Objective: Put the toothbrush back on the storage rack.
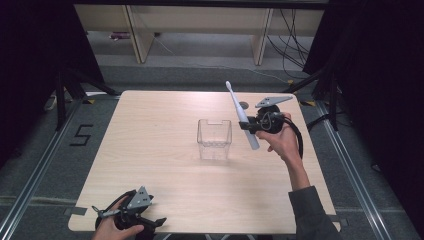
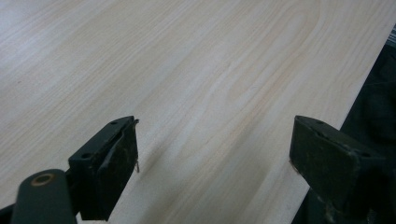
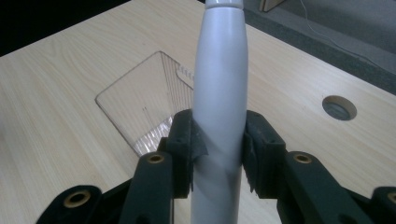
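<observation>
A white electric toothbrush [image 1: 242, 116] hangs above the table, brush head up and tilted away, to the right of a clear plastic box [image 1: 214, 139]. My right gripper [image 1: 253, 126] is shut on its handle; in the right gripper view both pads clamp the thick white body [image 3: 219, 107] and the clear box [image 3: 144, 105] lies below and to the left. My left gripper [image 1: 150, 220] rests at the table's front left corner, held by a hand. In the left gripper view its jaws stand wide apart over bare wood, around a midpoint [image 2: 215, 158], nothing between them.
The light wooden table [image 1: 150, 145] has a round cable hole [image 1: 244, 105] near its far right edge, seen too as the hole [image 3: 339, 107] in the right gripper view. Shelving legs and cables stand on the floor beyond the table. Black curtains flank both sides.
</observation>
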Available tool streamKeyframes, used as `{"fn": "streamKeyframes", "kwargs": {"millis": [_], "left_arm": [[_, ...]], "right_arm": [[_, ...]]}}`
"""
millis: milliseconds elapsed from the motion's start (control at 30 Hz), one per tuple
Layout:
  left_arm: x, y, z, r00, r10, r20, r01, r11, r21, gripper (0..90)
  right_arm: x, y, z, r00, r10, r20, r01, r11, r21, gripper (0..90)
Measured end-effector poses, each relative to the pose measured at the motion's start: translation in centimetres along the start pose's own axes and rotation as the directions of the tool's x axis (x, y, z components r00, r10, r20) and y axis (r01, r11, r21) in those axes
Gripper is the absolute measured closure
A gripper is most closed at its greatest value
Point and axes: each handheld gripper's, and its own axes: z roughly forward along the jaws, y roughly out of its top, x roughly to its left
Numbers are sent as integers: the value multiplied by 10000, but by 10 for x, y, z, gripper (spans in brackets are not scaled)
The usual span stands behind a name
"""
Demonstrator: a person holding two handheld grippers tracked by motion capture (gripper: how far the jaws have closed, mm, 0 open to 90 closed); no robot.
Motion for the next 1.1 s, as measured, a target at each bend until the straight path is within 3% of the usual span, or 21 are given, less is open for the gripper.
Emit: {"fn": "streamKeyframes", "kwargs": {"millis": [133,200,233,467,633,833,867,933,967,1100], "left_arm": [[-1,0,1,10000,-8,32,8,10000,2,148],[0,0,0,10000,5,16,-5,10000,7,148],[-1,0,0,10000,-36,25,37,10000,-82,148],[-1,0,0,10000,-9,31,9,10000,-87,148],[0,0,0,10000,-26,20,27,9999,-106,148],[-1,0,0,10000,-13,27,14,9999,-105,148],[-1,0,0,10000,-25,24,25,9999,-104,148],[-1,0,0,10000,-31,28,31,9999,-106,148],[-1,0,0,10000,-24,37,24,9999,-101,148],[-1,0,0,10000,-10,48,10,10000,-98,148]], "right_arm": [[6,9,1,9999,-158,-56,157,9997,-188,667],[10,13,3,10000,14,-97,-17,9994,-339,667],[10,18,2,9992,-356,-184,349,9987,-375,667],[12,27,8,9992,-202,-358,180,9980,-601,667],[15,33,14,9974,-496,-516,439,9934,-1057,667],[18,37,23,9960,-526,-725,438,9920,-1183,667],[21,38,25,9959,-308,-850,212,9936,-1114,667],[23,40,29,9958,-376,-836,277,9929,-1158,667],[24,43,34,9948,-642,-792,525,9885,-1417,667],[26,46,39,9935,-730,-876,603,9884,-1394,667]]}}
